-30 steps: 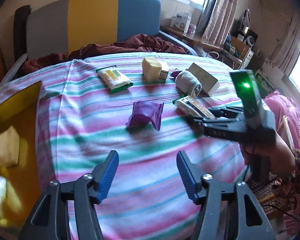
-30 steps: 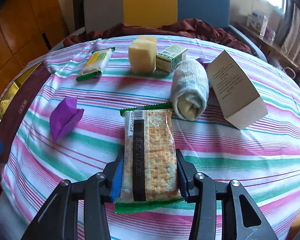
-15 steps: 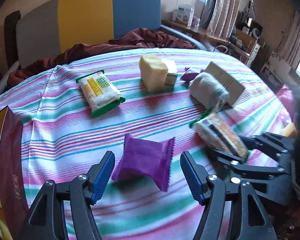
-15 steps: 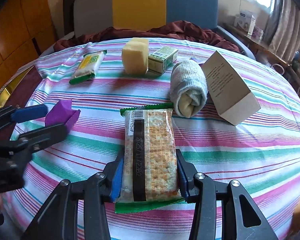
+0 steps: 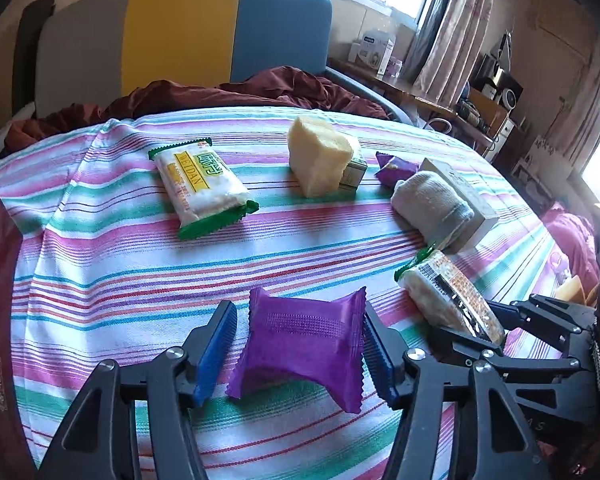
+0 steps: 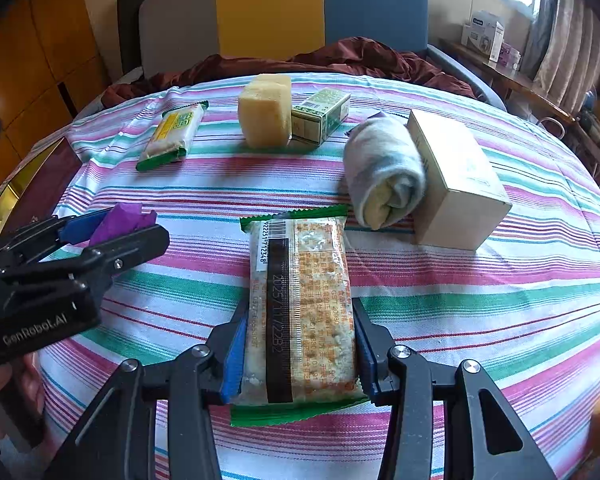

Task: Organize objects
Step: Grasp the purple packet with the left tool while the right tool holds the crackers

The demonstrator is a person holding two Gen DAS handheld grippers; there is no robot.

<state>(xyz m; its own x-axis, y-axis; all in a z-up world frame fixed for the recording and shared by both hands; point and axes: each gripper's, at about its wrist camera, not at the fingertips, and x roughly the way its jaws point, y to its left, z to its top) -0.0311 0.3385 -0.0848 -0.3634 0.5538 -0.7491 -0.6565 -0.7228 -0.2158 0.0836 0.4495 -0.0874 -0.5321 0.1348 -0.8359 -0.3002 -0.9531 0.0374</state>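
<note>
Left wrist view shows the purple packet (image 5: 300,344) lying on the striped cloth (image 5: 112,264) right between the blue pads of the left gripper (image 5: 298,354), its broad face up and its crimped ends pointing away from and toward the camera, so the pads face its two long sides. The right-hand pad looks to be touching the packet's edge while a sliver of cloth shows beside the left-hand pad; the jaws are closing on it, not yet pinching it from both sides as far as I can see. That packet sits well to the left of everything else, so the left hand is plainly the nearer one. The right gripper (image 6: 298,354) is clenched on the cracker pack (image 6: 300,304), whose long axis runs straight out along the fingers, its far end by the rolled sock (image 6: 384,172) and the beige box (image 6: 456,180). Further back lie the sponge (image 6: 265,114), a small green box (image 6: 320,116) and the green-edged snack pack (image 5: 202,186)
</note>
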